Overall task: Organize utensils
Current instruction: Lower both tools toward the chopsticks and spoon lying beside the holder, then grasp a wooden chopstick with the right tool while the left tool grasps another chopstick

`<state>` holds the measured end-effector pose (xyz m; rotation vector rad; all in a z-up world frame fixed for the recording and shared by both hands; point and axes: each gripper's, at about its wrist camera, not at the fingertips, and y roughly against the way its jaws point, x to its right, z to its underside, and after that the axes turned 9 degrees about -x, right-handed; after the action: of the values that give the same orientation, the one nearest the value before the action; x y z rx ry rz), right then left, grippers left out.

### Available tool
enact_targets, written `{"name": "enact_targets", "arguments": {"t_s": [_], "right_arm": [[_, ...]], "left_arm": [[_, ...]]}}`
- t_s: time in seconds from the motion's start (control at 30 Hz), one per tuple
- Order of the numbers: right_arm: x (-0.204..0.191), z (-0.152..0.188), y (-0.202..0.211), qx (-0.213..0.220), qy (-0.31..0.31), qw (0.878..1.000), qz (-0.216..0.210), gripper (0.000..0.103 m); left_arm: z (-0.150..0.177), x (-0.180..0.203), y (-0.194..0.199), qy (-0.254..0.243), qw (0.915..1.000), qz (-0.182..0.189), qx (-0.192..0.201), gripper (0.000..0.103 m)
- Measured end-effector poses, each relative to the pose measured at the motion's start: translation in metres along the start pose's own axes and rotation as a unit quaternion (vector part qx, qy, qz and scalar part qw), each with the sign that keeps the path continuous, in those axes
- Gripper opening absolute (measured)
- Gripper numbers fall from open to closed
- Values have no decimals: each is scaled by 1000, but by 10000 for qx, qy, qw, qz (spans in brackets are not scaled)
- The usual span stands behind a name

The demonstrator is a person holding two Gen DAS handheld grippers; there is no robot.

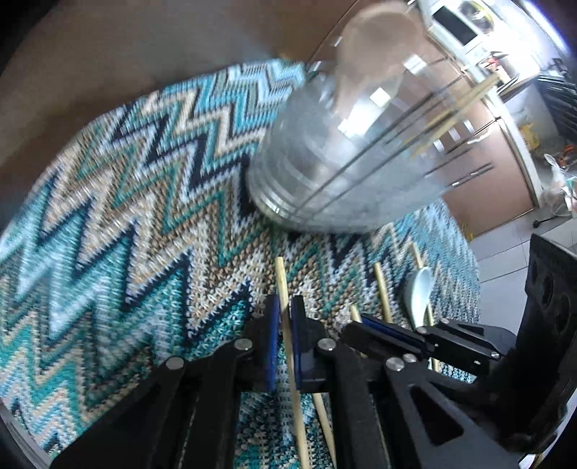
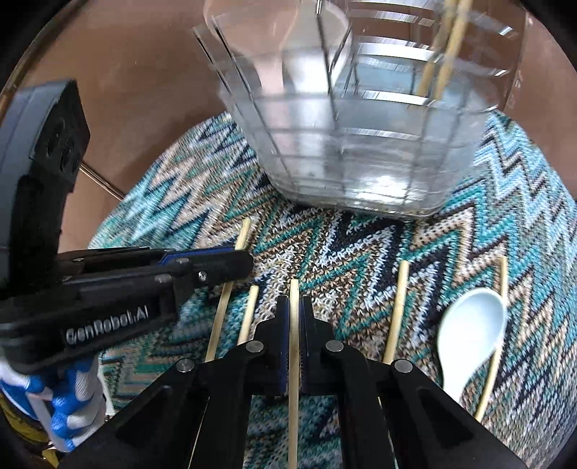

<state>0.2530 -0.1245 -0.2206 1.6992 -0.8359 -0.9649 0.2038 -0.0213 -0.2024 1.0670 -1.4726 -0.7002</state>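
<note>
A clear plastic utensil holder [image 1: 346, 151] [image 2: 360, 126] stands on a zigzag knitted mat [image 1: 126, 216] [image 2: 342, 245], with chopsticks [image 2: 447, 47] standing inside. My left gripper [image 1: 285, 310] is shut on a wooden chopstick [image 1: 283, 281]; it also shows in the right wrist view [image 2: 223, 267]. My right gripper [image 2: 295, 314] is shut on another chopstick [image 2: 294, 292]; it also shows in the left wrist view [image 1: 393, 335]. Several loose chopsticks [image 2: 396, 310] and a white ceramic spoon [image 2: 468, 332] [image 1: 420, 292] lie on the mat.
The mat lies on a round brown table [image 1: 144, 47] [image 2: 144, 72]. Kitchen cabinets [image 1: 479, 173] and a microwave [image 1: 454, 25] stand beyond the table, with a tiled floor [image 1: 505, 259] below.
</note>
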Motion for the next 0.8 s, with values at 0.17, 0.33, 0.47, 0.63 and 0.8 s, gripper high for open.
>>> {"name": "enact_targets", "arguments": {"t_s": [0.17, 0.33, 0.47, 0.63, 0.8], "right_arm": [[-4, 16, 38, 502, -40, 9987, -51, 5], [-17, 34, 71, 971, 62, 9952, 55, 5], [-28, 54, 94, 1279, 65, 9917, 140, 5], [-37, 76, 122, 1685, 40, 9854, 231, 5], [-46, 89, 144, 2028, 43, 9787, 310, 5]], "left_arm": [[13, 10, 34, -225, 9988, 49, 434, 5], [28, 21, 72, -489, 9936, -58, 1015, 5], [43, 28, 100, -654, 9878, -112, 1411, 5], [60, 29, 128, -780, 9813, -198, 1750, 5], [69, 34, 145, -849, 9773, -271, 1922, 5]]}}
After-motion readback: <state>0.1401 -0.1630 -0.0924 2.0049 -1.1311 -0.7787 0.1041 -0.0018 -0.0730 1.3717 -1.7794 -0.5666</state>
